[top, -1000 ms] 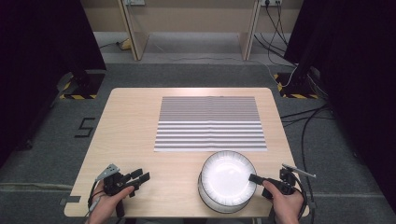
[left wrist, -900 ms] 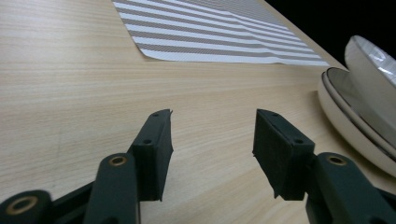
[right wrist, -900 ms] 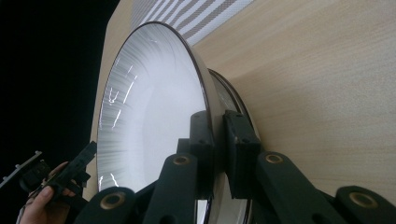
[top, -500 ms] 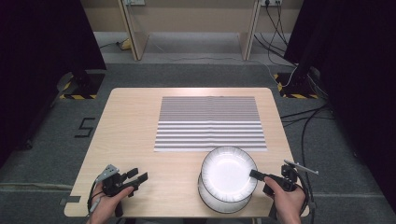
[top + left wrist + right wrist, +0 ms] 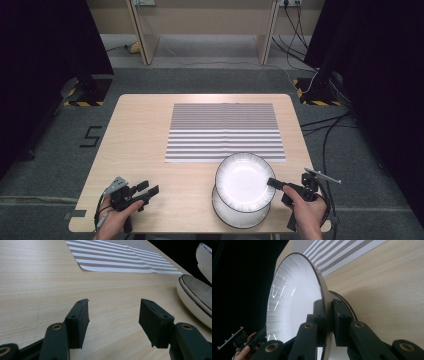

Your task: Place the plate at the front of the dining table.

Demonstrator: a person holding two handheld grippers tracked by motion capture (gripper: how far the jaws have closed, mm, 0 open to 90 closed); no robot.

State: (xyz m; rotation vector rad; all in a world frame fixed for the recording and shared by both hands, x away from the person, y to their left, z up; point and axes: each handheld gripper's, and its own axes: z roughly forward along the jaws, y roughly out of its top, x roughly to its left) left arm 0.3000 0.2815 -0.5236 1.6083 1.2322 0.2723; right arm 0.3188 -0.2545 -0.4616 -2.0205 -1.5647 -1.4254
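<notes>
Fingers first: the right gripper (image 5: pixel 274 183) is clamped on the near-right rim of the top plate (image 5: pixel 245 181), and from the high view that plate sits raised and shifted off the lower plate (image 5: pixel 235 216), toward the striped mat (image 5: pixel 225 131). That looks like a lift off the stack, with the mat a likely place to set it, so the pinch at the rim keeps the eating surface clear and leaves the lower plate alone. Left of the plates, the left gripper (image 5: pixel 148 188) waits low over the bare worktop (image 5: pixel 145 130) with its fingers apart and nothing between them; they have just been opening, so that hand seems parked and ready rather than working.

Over to the left gripper view: both black fingers (image 5: pixel 77 322) stand wide over empty wood. Right of them lies the lower plate (image 5: pixel 192 297), its dark edge line showing, and above it the raised plate (image 5: pixel 205 257) hangs clear of it. The mat (image 5: pixel 117 257) stretches beyond.

Now the right gripper view: the fingers (image 5: pixel 319 322) squeeze the plate's (image 5: pixel 292 302) thin rim from both faces, one pad on the white inside, one on the underside. The lower plate's edge (image 5: pixel 347 306) peeks out behind the outer finger, so the two are separated. The mat (image 5: pixel 342 252) lies beyond the plate.
</notes>
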